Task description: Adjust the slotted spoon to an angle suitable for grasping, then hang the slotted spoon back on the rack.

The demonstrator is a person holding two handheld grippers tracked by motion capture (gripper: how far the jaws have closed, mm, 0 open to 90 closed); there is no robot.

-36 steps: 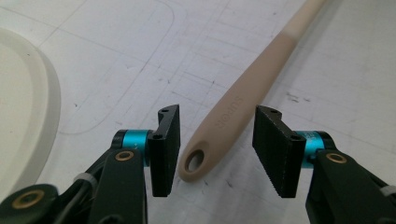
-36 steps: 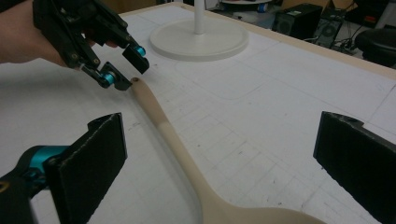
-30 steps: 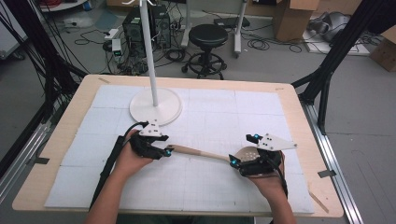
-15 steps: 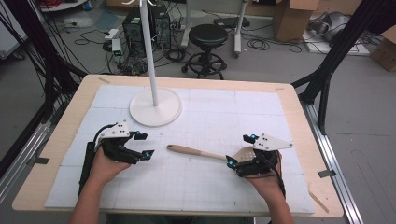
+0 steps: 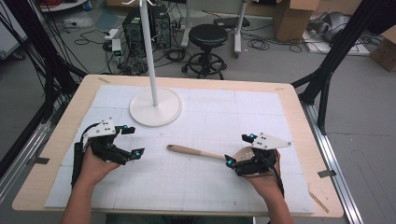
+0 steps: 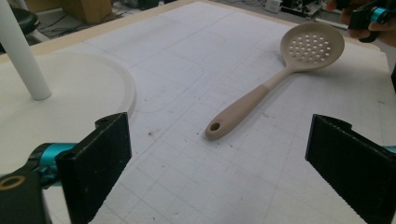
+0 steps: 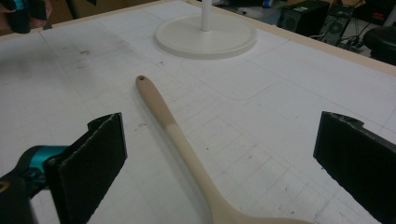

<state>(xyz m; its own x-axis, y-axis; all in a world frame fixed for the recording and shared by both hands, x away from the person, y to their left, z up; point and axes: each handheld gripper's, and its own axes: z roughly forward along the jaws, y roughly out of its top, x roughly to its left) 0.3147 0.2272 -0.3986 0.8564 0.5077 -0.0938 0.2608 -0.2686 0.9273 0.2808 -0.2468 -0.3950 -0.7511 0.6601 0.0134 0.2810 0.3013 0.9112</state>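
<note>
Now the left hand-held gripper gapes empty, jaws just opened.

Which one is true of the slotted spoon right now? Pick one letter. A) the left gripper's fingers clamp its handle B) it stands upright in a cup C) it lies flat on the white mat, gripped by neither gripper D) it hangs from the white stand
C: the slotted spoon lies on the white mat, with the left gripper open and away from its handle, and the right gripper open around it without pressing.
</note>
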